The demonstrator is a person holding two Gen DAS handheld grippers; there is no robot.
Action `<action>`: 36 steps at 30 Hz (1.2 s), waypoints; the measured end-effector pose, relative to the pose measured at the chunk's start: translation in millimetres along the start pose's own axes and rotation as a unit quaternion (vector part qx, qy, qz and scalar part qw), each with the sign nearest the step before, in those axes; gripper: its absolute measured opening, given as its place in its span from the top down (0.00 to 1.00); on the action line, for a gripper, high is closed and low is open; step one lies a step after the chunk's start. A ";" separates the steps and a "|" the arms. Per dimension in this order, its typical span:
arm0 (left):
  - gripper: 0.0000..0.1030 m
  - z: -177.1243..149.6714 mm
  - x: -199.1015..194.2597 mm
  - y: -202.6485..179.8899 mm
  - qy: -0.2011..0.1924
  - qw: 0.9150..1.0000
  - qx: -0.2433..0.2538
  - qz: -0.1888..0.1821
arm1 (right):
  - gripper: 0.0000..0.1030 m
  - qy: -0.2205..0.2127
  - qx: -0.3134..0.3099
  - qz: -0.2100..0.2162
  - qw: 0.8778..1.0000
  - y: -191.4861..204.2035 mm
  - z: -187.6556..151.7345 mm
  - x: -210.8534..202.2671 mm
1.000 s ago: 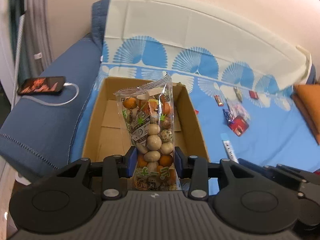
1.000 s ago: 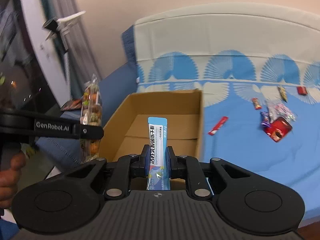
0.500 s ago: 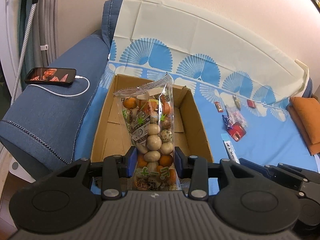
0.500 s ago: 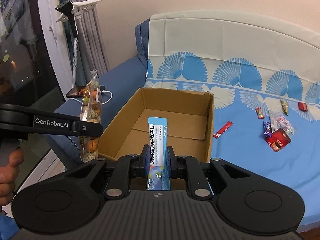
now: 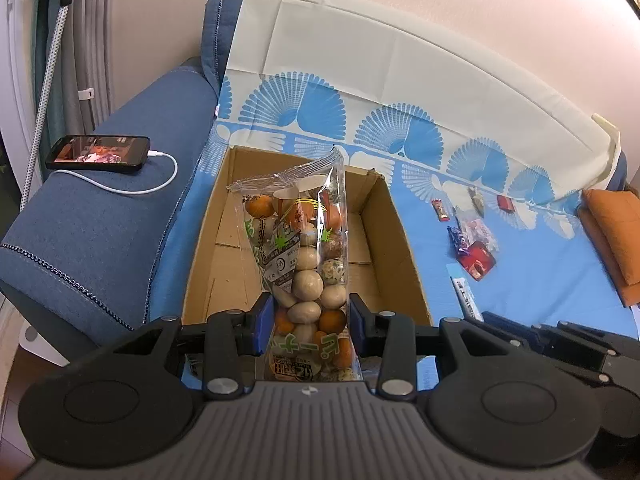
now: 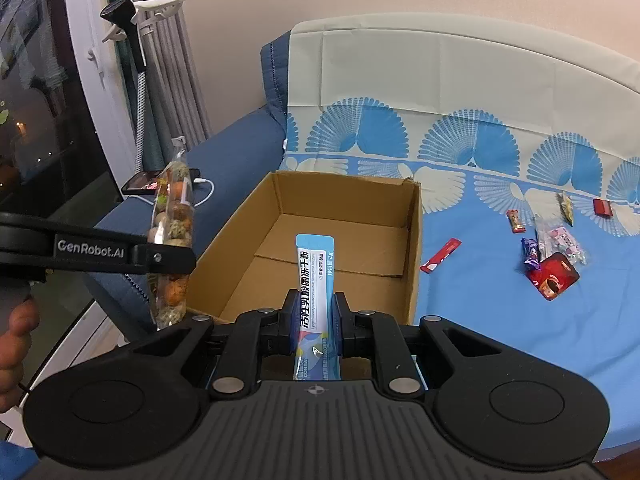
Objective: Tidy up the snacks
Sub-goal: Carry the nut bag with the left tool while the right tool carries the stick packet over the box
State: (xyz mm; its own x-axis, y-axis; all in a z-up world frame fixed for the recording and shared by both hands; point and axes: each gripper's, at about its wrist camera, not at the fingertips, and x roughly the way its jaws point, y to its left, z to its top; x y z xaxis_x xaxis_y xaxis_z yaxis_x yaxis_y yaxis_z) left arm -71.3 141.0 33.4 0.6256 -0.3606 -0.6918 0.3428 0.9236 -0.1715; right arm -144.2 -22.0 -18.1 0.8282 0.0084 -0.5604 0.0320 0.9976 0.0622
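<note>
Your left gripper is clamped on the clear bag of round snacks, upright over the cardboard box. Your right gripper is pinching the blue stick packet above the box's near edge. Loose candies sit on the blue sofa cover, right of the box.

A: Where does the cardboard box sit?

B: On the sofa cover, beside the armrest at left. A phone lies on that armrest.

A: And the loose snacks?

B: Scattered on the cover right of the box, a cushion farther right. A snack stick lies just beside the box's right wall.
</note>
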 end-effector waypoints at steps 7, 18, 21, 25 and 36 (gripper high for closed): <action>0.58 0.3 5.8 -1.3 0.005 1.000 0.002 0.004 | 0.83 0.001 0.002 -0.001 1.000 -2.7 2.7 6.4; 0.58 9.5 26.3 1.5 0.018 1.000 0.006 0.015 | 0.83 0.013 0.006 -0.003 1.000 -4.9 9.0 25.7; 0.58 14.8 37.5 2.4 0.030 0.999 0.017 0.019 | 0.83 0.018 0.007 -0.002 1.000 -6.5 12.5 35.7; 0.58 21.6 56.8 4.3 0.047 0.998 0.026 0.038 | 0.83 0.024 0.010 0.000 1.000 -8.6 16.2 51.8; 0.58 52.8 115.2 8.3 0.075 0.994 0.046 0.059 | 0.83 0.037 0.027 0.002 0.999 -18.6 34.6 112.8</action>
State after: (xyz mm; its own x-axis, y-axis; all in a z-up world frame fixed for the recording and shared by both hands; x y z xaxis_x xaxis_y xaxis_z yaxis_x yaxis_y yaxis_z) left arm 40.6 100.3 -10.7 0.5567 -0.2204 -0.8010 0.3404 0.9400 -0.0221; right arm -32.0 -42.0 -53.8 0.7846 0.0203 -0.6197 0.0594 0.9924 0.1078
